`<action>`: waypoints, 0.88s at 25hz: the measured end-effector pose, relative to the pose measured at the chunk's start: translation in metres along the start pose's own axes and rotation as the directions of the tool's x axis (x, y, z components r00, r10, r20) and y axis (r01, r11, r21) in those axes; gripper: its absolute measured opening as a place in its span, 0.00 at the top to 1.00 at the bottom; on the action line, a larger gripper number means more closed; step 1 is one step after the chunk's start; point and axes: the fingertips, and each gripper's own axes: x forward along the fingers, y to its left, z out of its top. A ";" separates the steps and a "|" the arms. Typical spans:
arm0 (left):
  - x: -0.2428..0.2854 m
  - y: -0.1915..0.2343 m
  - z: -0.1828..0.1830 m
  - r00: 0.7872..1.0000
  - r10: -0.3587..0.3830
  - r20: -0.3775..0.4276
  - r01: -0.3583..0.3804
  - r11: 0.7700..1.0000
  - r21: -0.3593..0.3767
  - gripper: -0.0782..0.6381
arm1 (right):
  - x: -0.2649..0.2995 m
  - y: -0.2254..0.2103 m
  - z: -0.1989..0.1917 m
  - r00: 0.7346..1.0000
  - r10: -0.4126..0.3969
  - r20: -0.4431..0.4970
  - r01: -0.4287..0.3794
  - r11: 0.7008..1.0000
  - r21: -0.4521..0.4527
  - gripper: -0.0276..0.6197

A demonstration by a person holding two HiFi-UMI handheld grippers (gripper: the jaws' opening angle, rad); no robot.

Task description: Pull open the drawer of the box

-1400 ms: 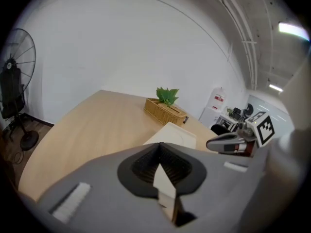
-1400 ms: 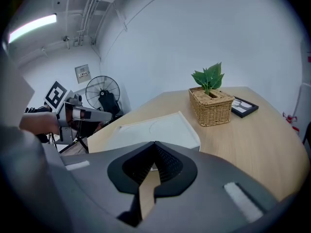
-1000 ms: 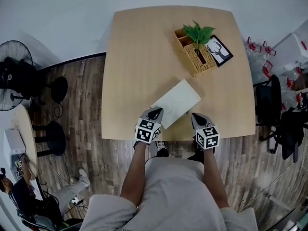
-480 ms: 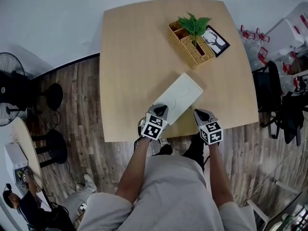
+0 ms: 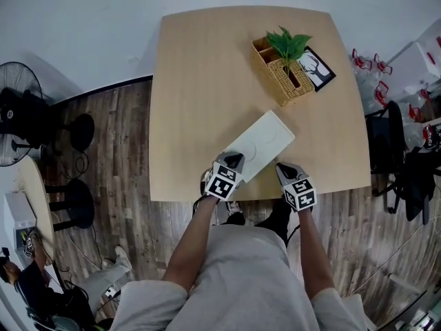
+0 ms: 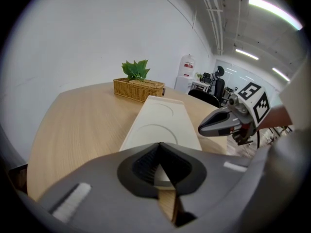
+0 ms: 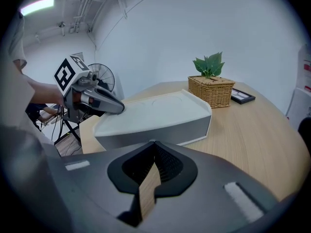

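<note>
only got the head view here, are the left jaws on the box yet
Observer: No. In the left gripper view the left gripper has its jaws together with nothing between them; the box lies just ahead of the tips.
Operator: and the right one
Observer: The right gripper is shut too, with nothing in it. It points at the box's long grey side from just off it.
Operator: any handle on that side
Observer: None shows in the right gripper view. That side looks plain grey from end to end.
</note>
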 end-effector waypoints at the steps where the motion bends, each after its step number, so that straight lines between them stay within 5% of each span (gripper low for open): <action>1: 0.000 0.001 0.000 1.000 0.002 0.001 -0.002 1.000 -0.003 0.82 | 0.002 0.001 -0.001 1.000 0.010 -0.004 -0.010 1.000 -0.006 0.95; 12: 0.000 0.002 0.001 1.000 0.009 0.009 -0.009 1.000 -0.010 0.82 | 0.020 0.010 -0.004 0.993 0.114 -0.036 -0.115 0.992 -0.045 0.85; 22: -0.002 0.004 0.001 1.000 0.007 0.009 -0.007 1.000 -0.013 0.82 | 0.033 0.007 -0.005 0.996 0.078 -0.043 -0.080 0.995 -0.055 0.84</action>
